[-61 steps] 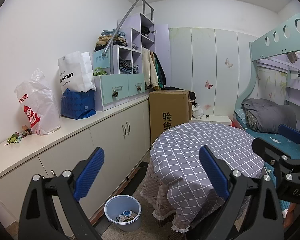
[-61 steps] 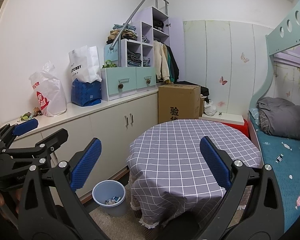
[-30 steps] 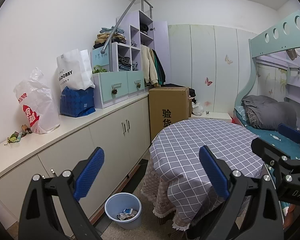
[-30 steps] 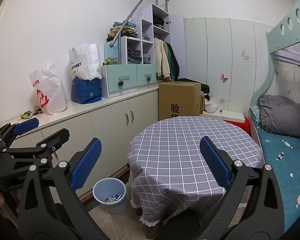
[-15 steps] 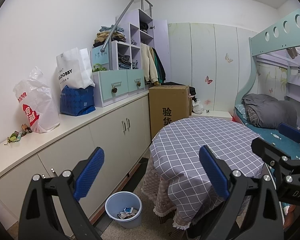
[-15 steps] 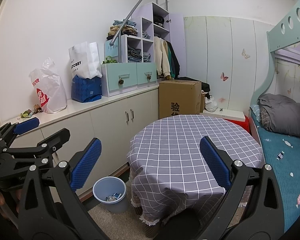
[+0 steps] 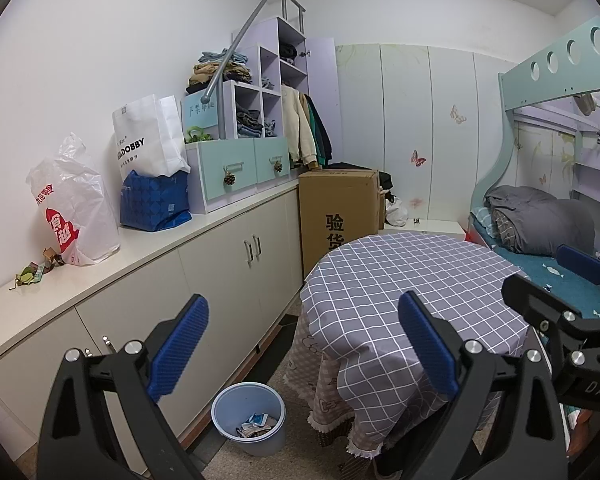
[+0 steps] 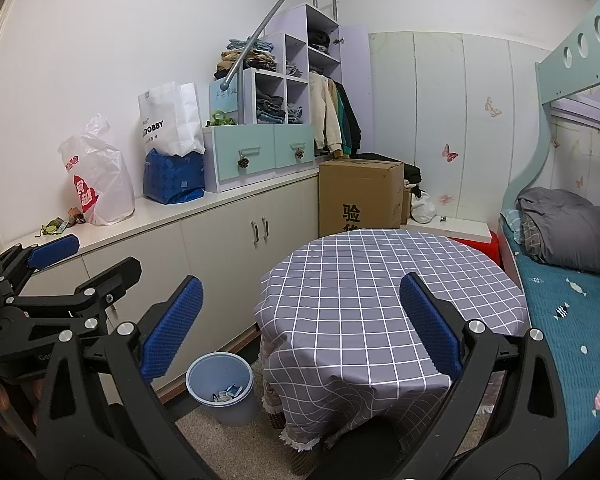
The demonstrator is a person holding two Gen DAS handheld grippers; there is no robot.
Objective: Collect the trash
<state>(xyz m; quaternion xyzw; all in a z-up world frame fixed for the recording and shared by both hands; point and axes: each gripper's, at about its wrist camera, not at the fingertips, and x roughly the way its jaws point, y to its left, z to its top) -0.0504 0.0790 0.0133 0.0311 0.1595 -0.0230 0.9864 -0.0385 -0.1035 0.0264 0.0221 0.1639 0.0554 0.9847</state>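
Note:
A light blue trash bin point(image 7: 249, 418) with wrappers inside stands on the floor between the cabinets and the round table; it also shows in the right wrist view point(image 8: 222, 387). Small scraps of green and brown trash point(image 7: 34, 271) lie on the white countertop at far left, also seen in the right wrist view point(image 8: 58, 225). My left gripper point(image 7: 302, 346) is open and empty, held above the bin. My right gripper point(image 8: 300, 326) is open and empty, in front of the table. Each gripper shows at the edge of the other's view.
A round table with a grey checked cloth point(image 7: 412, 280) stands at centre. White cabinets point(image 7: 220, 264) run along the left wall, carrying plastic and paper bags point(image 7: 74, 208) and drawers. A cardboard box point(image 7: 340, 212) stands behind the table. A bunk bed point(image 7: 548, 232) is at right.
Both grippers have risen and tilted slightly, so the room sits a little lower in view. Both stay open and empty.

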